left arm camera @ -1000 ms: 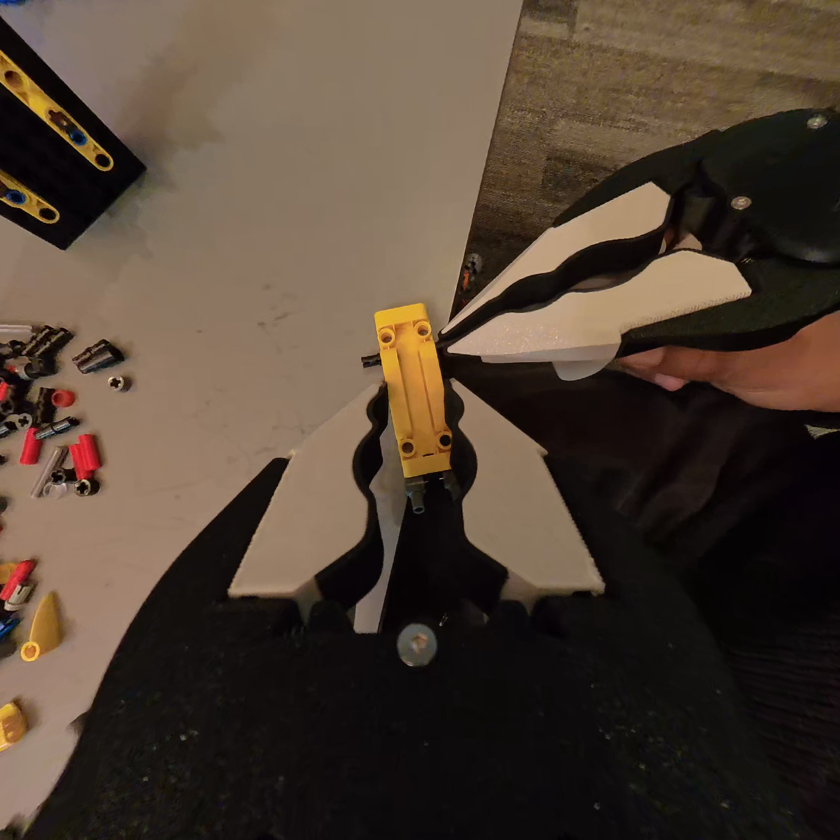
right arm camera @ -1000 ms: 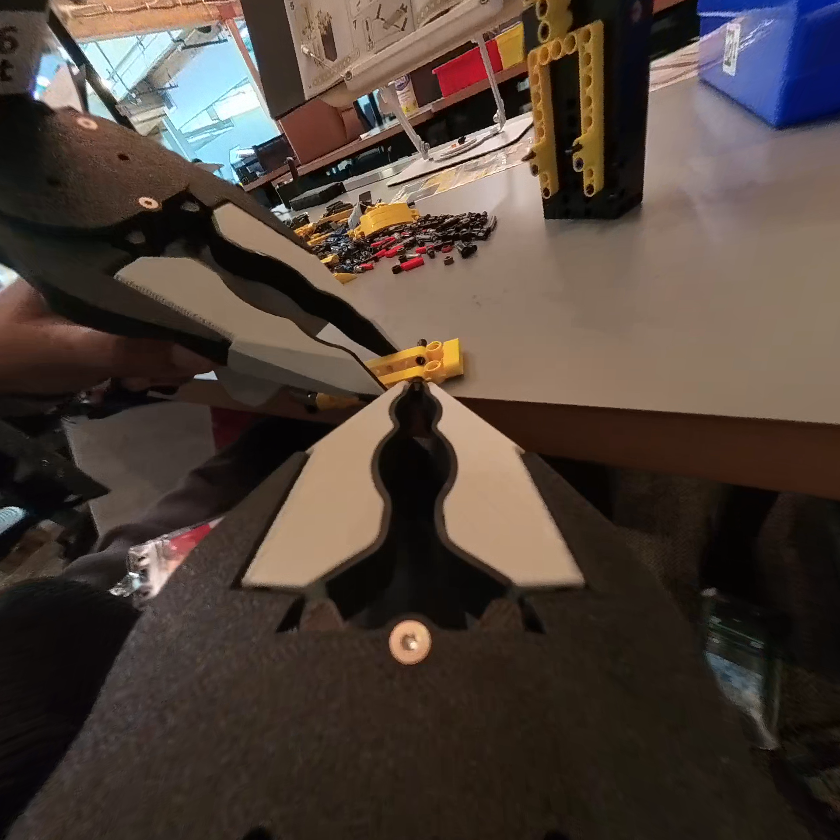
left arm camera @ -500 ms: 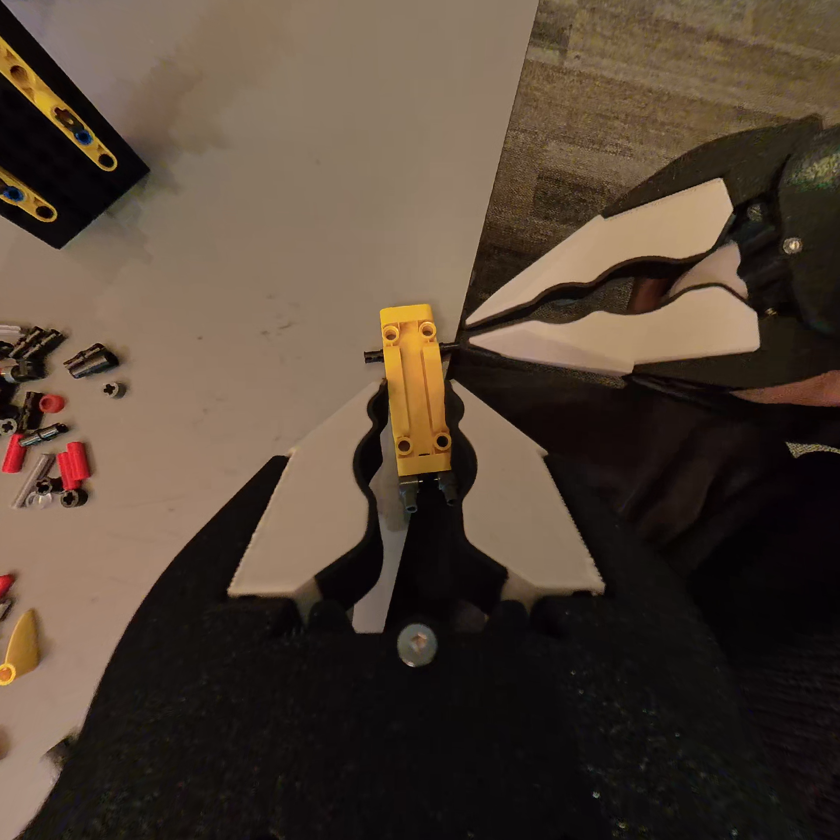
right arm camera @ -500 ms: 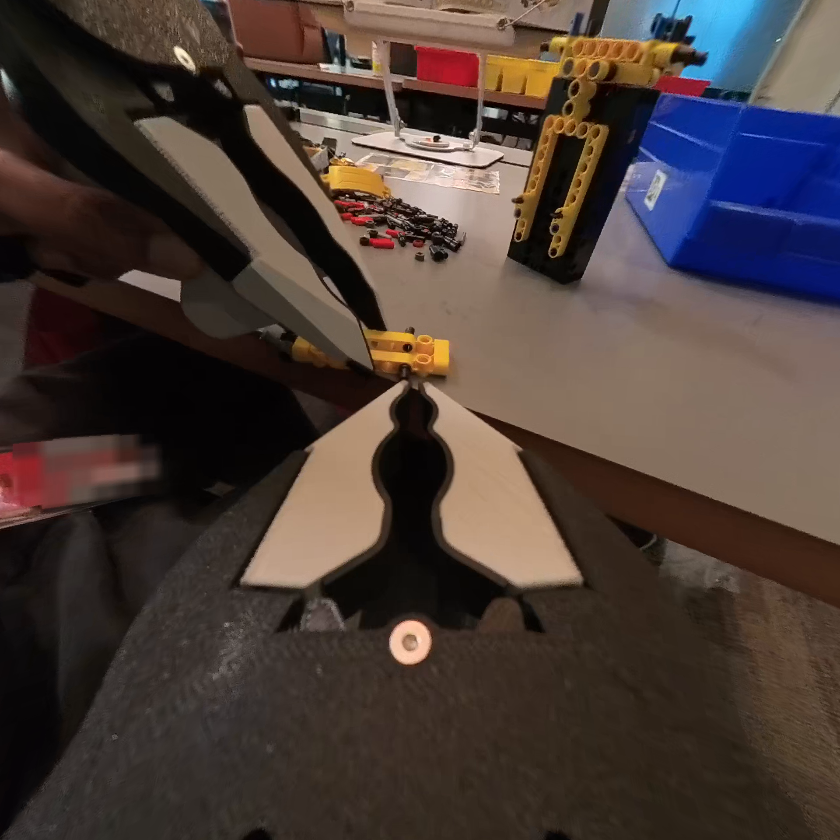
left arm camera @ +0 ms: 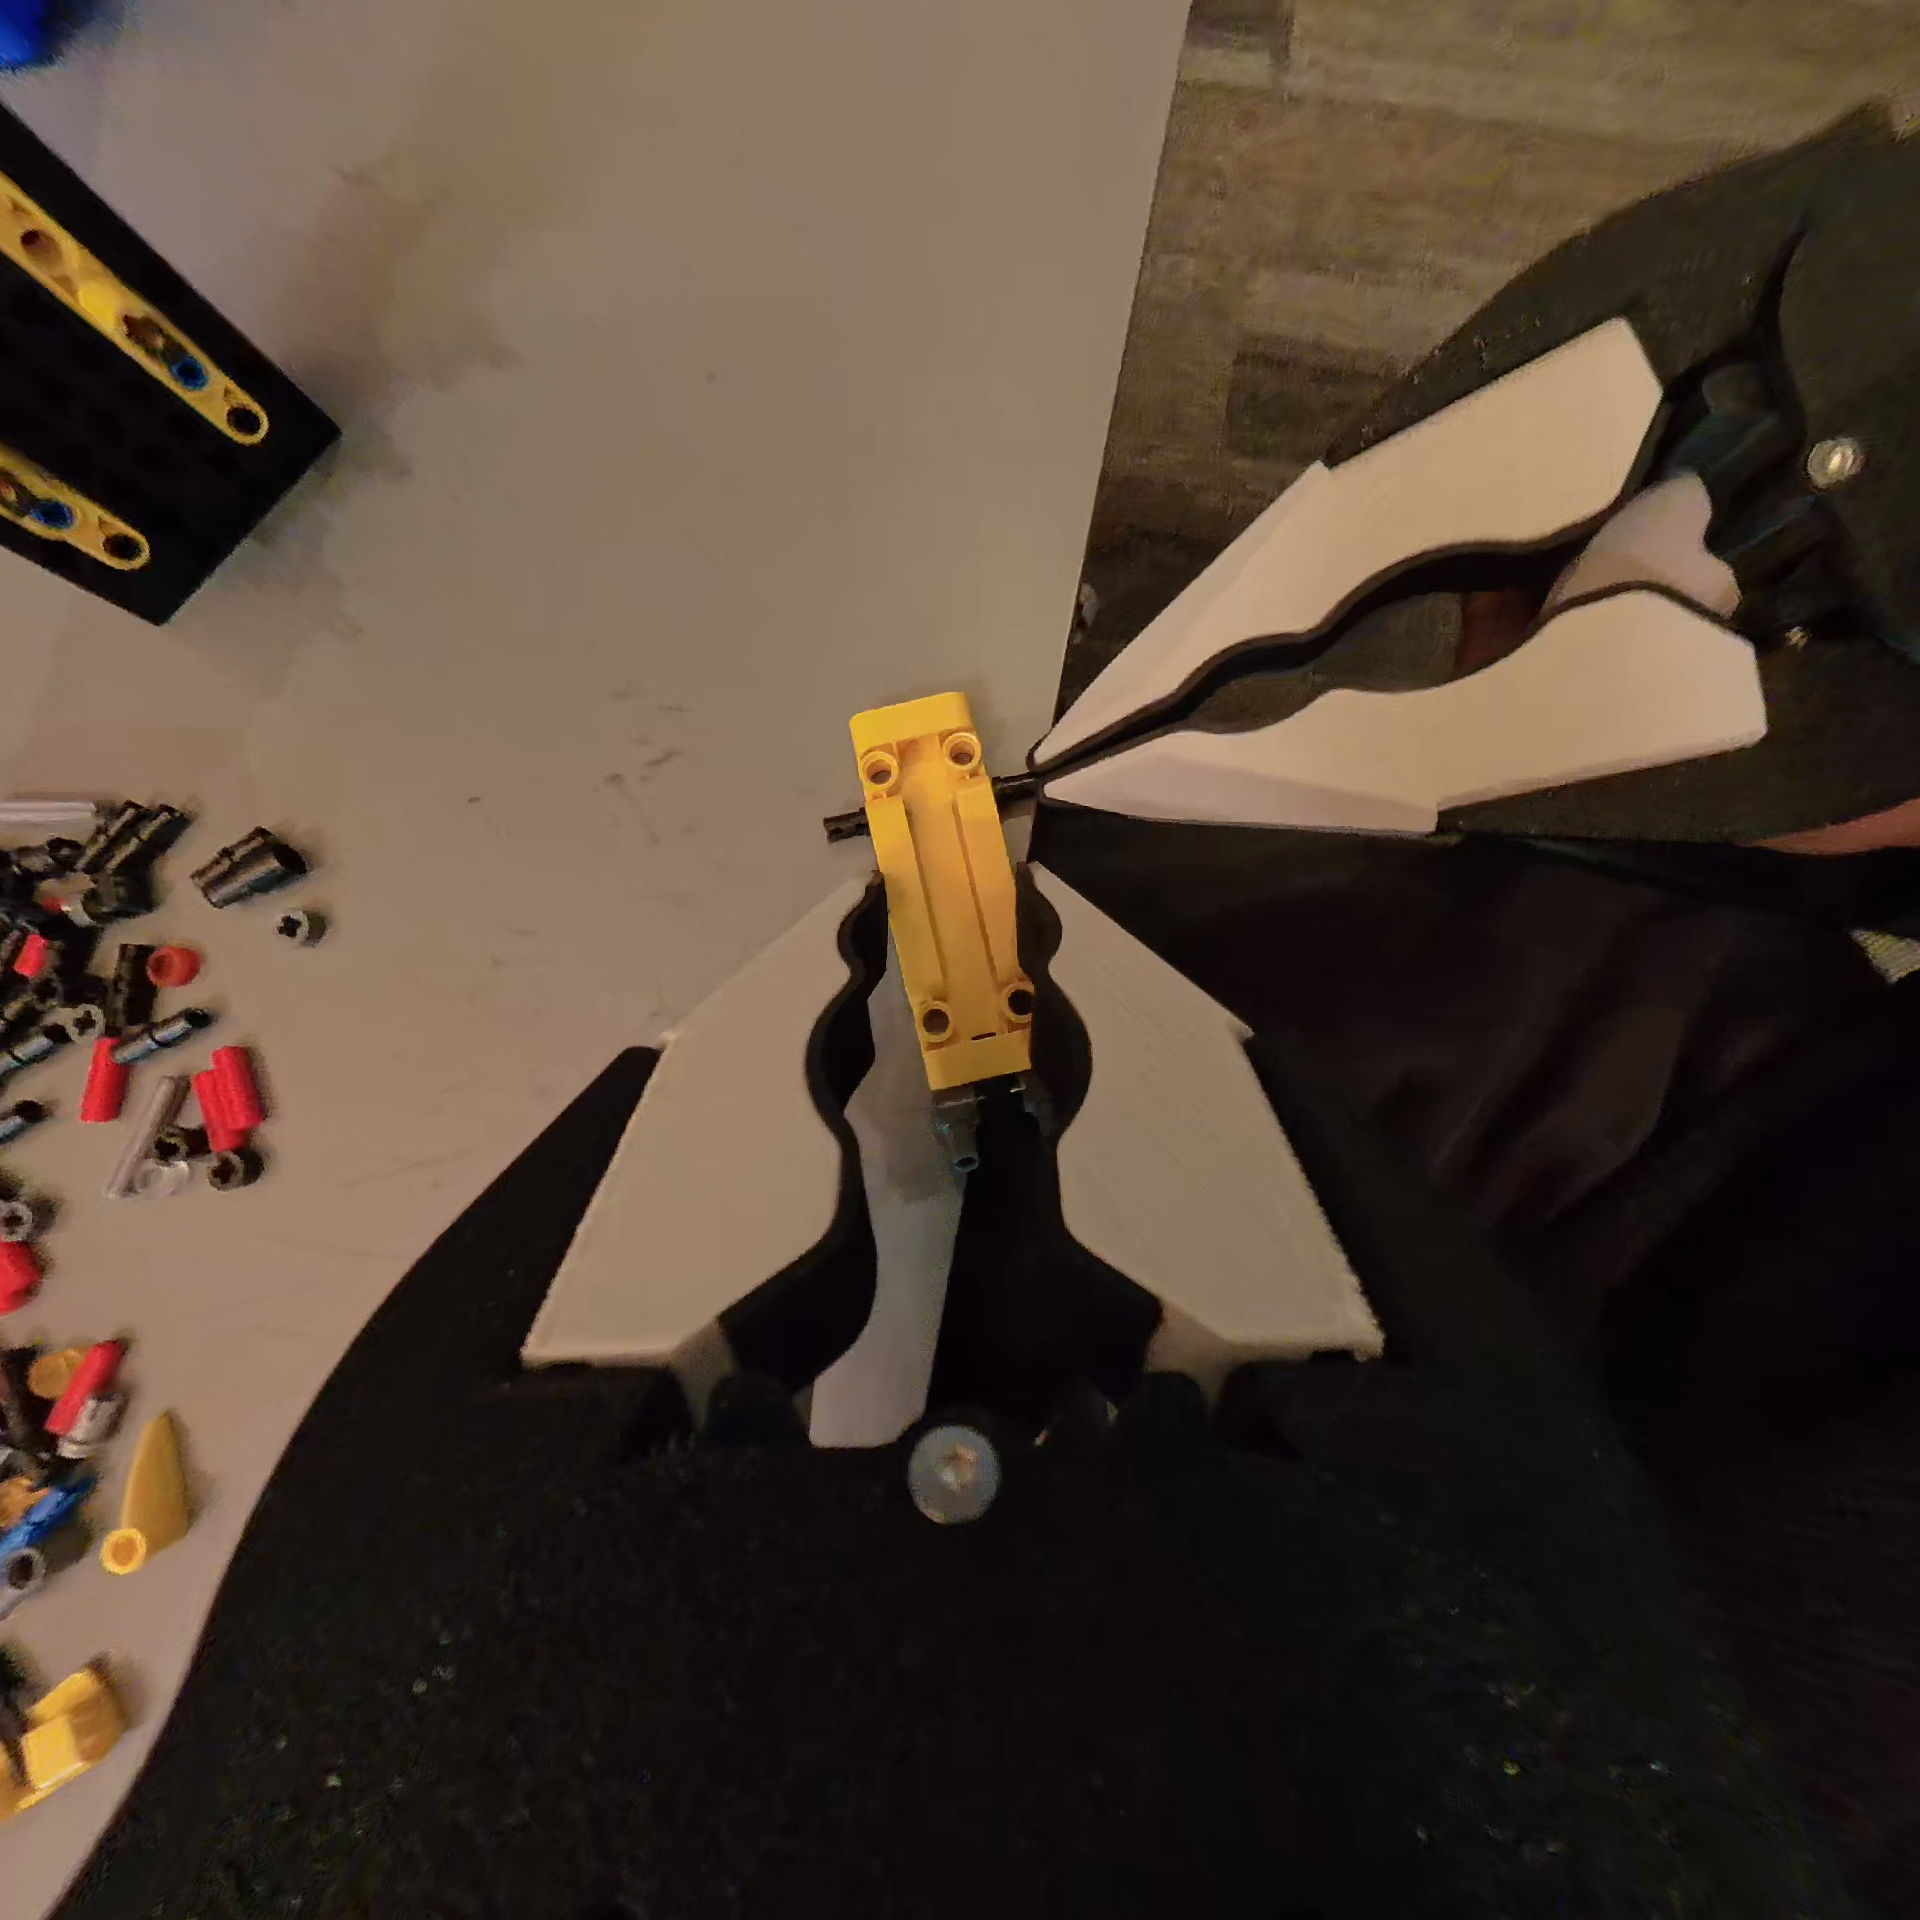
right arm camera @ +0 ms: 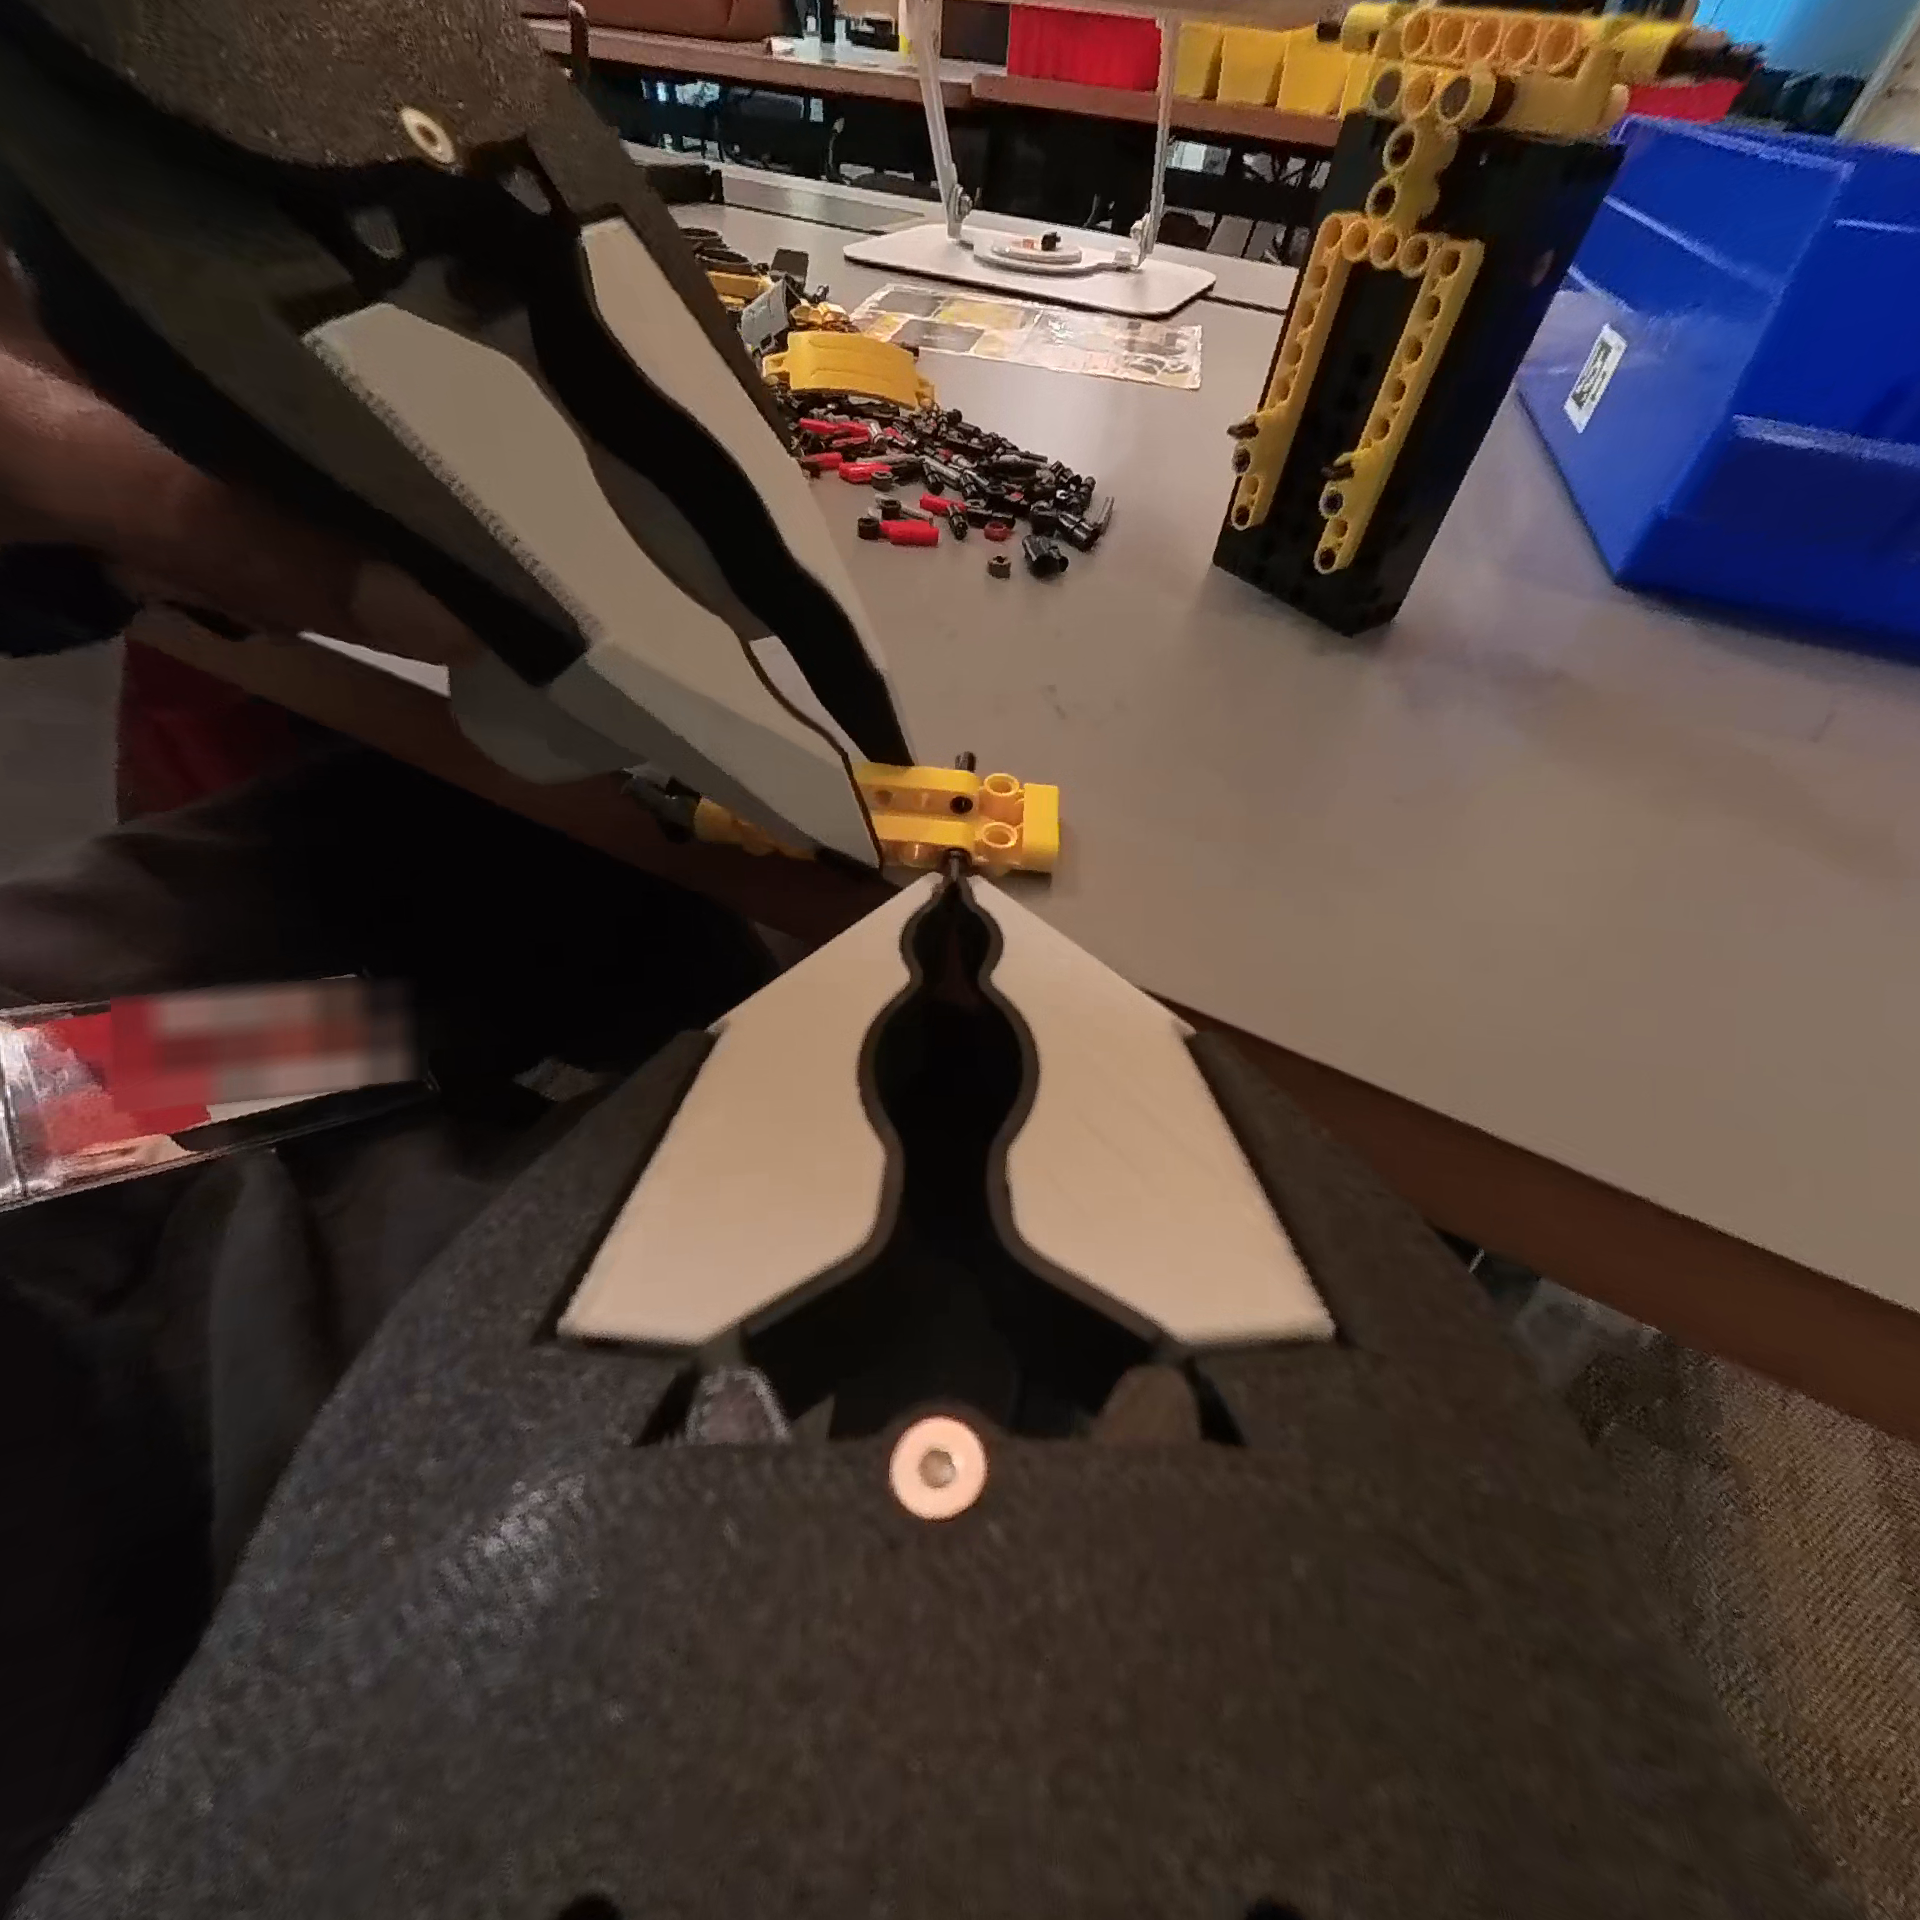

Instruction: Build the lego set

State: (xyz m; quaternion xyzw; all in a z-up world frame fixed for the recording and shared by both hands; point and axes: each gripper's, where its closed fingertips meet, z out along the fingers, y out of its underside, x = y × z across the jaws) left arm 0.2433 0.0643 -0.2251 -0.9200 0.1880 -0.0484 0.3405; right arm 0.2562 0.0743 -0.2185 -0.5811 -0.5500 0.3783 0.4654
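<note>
My left gripper point(left arm camera: 951, 873) is shut on a yellow studless brick point(left arm camera: 948, 894) and holds it over the table's near edge; two small pins stick out of the brick's rear end. A thin black pin point(left arm camera: 847, 824) runs crosswise through the brick's front end. My right gripper point(right arm camera: 956, 881) is shut on that pin's point(right arm camera: 954, 860) end, right beside the brick point(right arm camera: 971, 816). The right gripper also shows in the left wrist view point(left arm camera: 1041, 781), coming in from the right. The left gripper shows in the right wrist view point(right arm camera: 871, 821), coming in from the upper left.
A pile of small black, red and yellow parts point(right arm camera: 966, 468) lies on the grey table point(right arm camera: 1455, 831), left of the brick point(left arm camera: 125, 997). A black stand with yellow beams point(right arm camera: 1351, 395) stands behind, a blue bin point(right arm camera: 1756, 416) to its right. Carpet floor point(left arm camera: 1455, 208) lies past the table edge. Only a small space, under 4 cm, lies between the two pairs of fingers.
The right gripper has turned and drawn slightly back from the brick, showing a short bit of black pin between them. The left gripper still holds the brick in the same place.
</note>
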